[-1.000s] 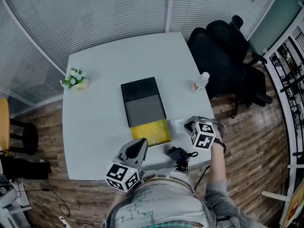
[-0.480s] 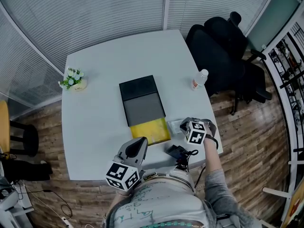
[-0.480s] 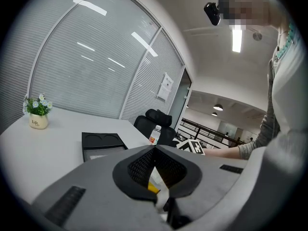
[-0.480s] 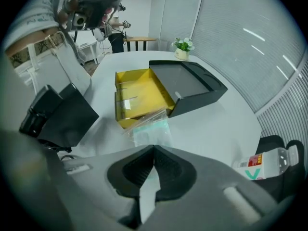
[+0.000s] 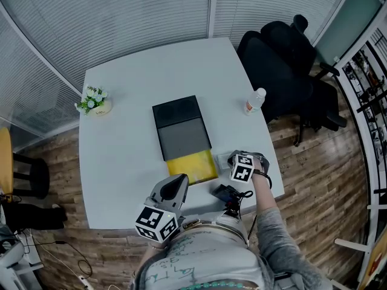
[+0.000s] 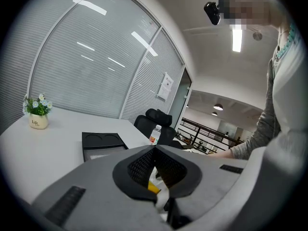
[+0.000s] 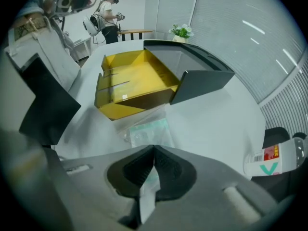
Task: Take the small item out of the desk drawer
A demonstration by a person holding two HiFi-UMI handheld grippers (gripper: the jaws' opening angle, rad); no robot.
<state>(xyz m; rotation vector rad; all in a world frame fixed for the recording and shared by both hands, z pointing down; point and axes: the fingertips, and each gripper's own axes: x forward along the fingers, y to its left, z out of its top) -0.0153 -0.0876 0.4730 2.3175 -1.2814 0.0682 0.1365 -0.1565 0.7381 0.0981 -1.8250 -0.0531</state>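
The black desk organizer [image 5: 180,128] lies mid-table with its yellow drawer [image 5: 192,167] pulled out toward me; in the right gripper view the drawer [image 7: 130,83] looks bare inside. A small clear packet [image 7: 147,131] rests on the table just right of the drawer, also in the head view as the packet [image 5: 221,159]. My right gripper [image 7: 154,148] is shut, with the packet's near edge running in between its pads; in the head view the right gripper [image 5: 233,158] sits over that packet. My left gripper [image 5: 179,181] hovers at the table's front edge, shut on nothing [image 6: 154,148].
A water bottle [image 5: 255,103] stands at the table's right edge, a small flower pot [image 5: 95,100] at the left. A black office chair [image 5: 284,71] is beyond the right side. A black device [image 5: 225,193] lies at the front edge by my body.
My right gripper has shifted left, closer to the yellow drawer, staying shut over the packet. The left gripper has held still.
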